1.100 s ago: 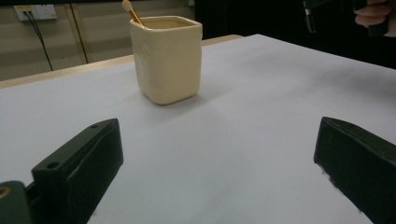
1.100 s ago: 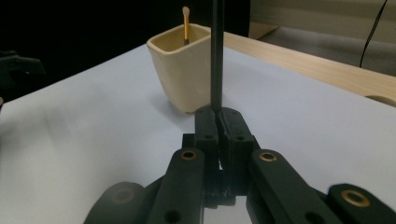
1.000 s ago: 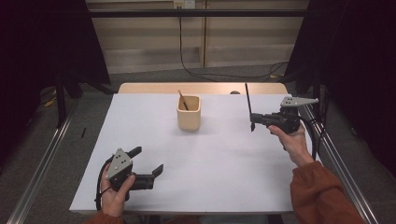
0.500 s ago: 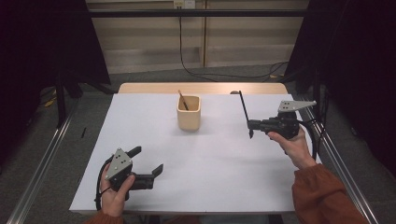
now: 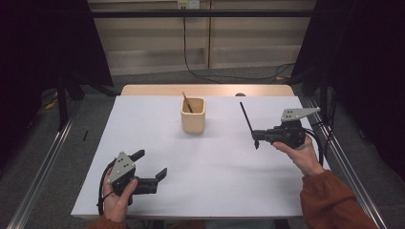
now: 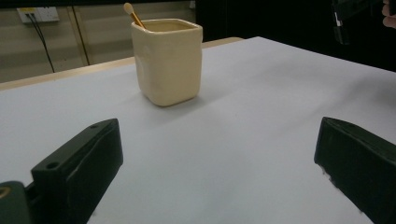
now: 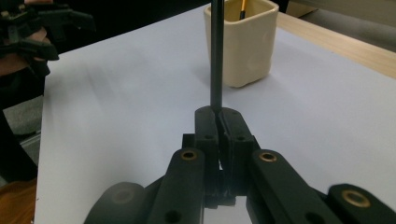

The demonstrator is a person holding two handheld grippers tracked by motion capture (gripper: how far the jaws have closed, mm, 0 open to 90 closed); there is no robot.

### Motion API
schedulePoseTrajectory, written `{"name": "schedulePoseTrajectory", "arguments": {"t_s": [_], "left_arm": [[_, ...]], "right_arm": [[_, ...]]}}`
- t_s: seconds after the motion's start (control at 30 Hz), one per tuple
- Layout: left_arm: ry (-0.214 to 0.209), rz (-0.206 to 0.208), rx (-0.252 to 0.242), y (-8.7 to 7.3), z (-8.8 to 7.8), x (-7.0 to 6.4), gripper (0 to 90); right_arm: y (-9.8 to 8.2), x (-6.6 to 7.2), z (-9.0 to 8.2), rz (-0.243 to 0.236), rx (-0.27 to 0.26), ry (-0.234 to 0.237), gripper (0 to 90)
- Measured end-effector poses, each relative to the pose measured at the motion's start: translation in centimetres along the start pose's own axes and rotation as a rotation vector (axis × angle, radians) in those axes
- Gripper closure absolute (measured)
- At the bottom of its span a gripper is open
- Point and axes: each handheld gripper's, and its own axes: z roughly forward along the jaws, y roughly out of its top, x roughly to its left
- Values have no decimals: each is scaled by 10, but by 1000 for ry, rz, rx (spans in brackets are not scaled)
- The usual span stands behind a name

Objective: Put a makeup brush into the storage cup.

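Black stick (image 5: 247,120) is seen from the high view clamped in the right gripper (image 5: 256,138), right of the cream cup (image 5: 193,116); the left gripper (image 5: 152,164) is held spread, empty. In the right gripper view, the stick (image 7: 215,56) could be knocked against the cup's (image 7: 243,44) rim if misaligned.

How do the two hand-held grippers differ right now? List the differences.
The left hand-held gripper has its jaws spread wide with nothing between them; the right hand-held gripper is shut on a thin black stick. The left one sits at the near edge of the white table; the right one is at the right side, nearer the cream cup. Both are black, carry a grey plate and point inward over the table.
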Motion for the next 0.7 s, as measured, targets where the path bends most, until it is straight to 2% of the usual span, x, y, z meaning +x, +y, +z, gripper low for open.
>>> {"name": "schedulePoseTrajectory", "arguments": {"t_s": [0.2,0.37,0.53,0.7], "left_arm": [[-1,6,0,0,1,-1,11],[-4,8,0,0,1,-1,11],[-4,12,0,0,1,-1,11],[-10,13,2,0,2,-1,11]], "right_arm": [[2,16,7,-31,61,38,866],[5,26,12,-38,91,68,867],[7,37,23,-66,160,85,867],[13,43,30,-91,181,116,867]]}}
